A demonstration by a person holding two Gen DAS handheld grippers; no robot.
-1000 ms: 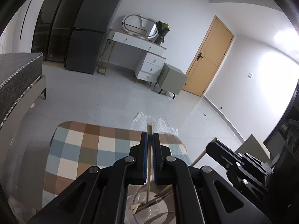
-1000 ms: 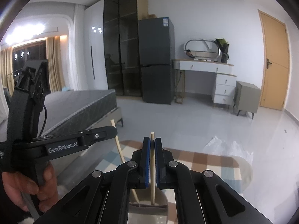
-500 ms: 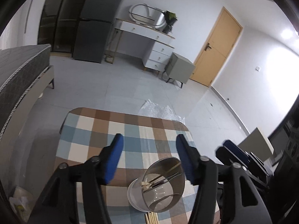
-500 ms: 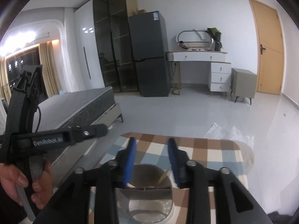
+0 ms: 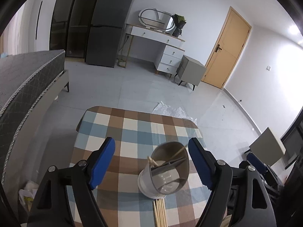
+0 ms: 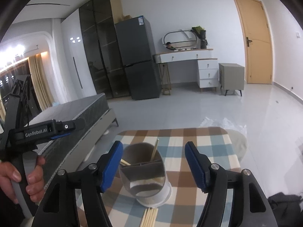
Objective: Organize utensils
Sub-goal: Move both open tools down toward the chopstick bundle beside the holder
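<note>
**On the checked worktop: holder, chopsticks, two grippers**

On the worktop [image 5: 121, 132], covered in a brown, blue and cream check: one cylindrical utensil holder [image 5: 166, 172], pale outside and shiny within, standing upright near the centre, split by an inner divider; inside it, wooden chopsticks [image 6: 155, 148] leaning against the rim, one tip rising above the edge in the right wrist view; metal utensils also lie across the inside in the left wrist view, kind not discernible.

Just before the holder's base, flat on the cloth: a bundle of loose wooden chopsticks [image 5: 160, 212], lying side by side, ends running out of the bottom of both views.

Left gripper [image 5: 151, 149]: blue-padded fingers [image 5: 103, 159] spread wide, having just been opening; nothing between them is pinched; the holder shows below the gap, toward the right finger, untouched.

Right gripper [image 6: 153, 152]: fingers [image 6: 195, 164] likewise spread, having just been opening; the holder sits beyond the gap, apart from both pads.

In the right wrist view, at far left: a hand [image 6: 20, 179] wrapped round the left gripper's handle.

Surroundings: bed [image 5: 24, 83] to the left; dark fridge [image 6: 138, 58], white dressing table [image 6: 191, 56] and yellow door [image 6: 253, 37] along the far wall; crumpled clear plastic [image 5: 170, 111] on the floor beyond the worktop.
</note>
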